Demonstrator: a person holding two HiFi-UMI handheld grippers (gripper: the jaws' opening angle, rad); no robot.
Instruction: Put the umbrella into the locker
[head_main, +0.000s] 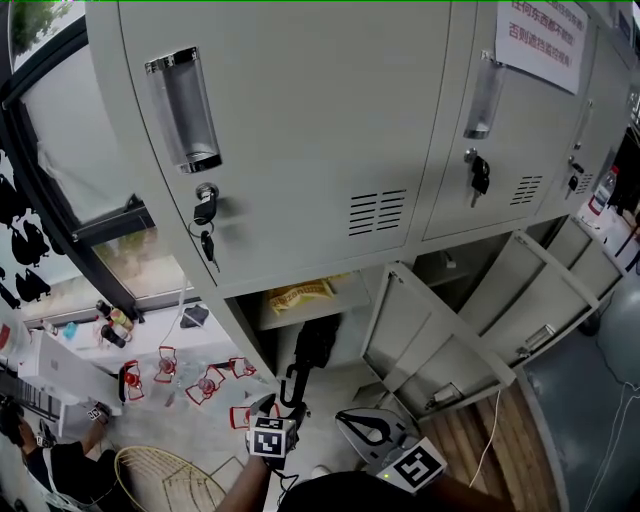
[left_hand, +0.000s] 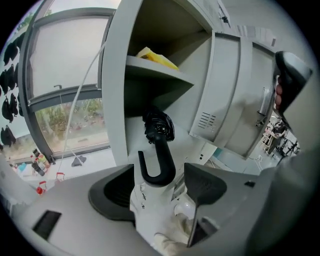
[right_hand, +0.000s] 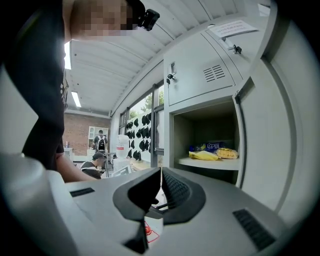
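Grey sheet-metal locker (head_main: 300, 150) bank: smooth painted doors, slotted vents, chrome recessed pulls. Lower compartment open, door (head_main: 430, 335) swung wide. Crinkled yellow packet (left_hand: 156, 57) on flat shelf (left_hand: 160, 77). Black umbrella (left_hand: 159, 129) beneath shelf, bunched glossy fabric end in compartment, matte J-shaped crook poking outward. Left hand-held gripper (left_hand: 160, 167) released, textured dark pads either side of crook, gaps showing. Right hand-held gripper (right_hand: 159, 182) clenched, ribbed pads pressed together.

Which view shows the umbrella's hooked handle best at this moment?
The left gripper view: the black umbrella stands close ahead, its hook handle clear between the open jaws of the left gripper, untouched. The head view shows it small and dark below the locker shelf. The right gripper view misses it.
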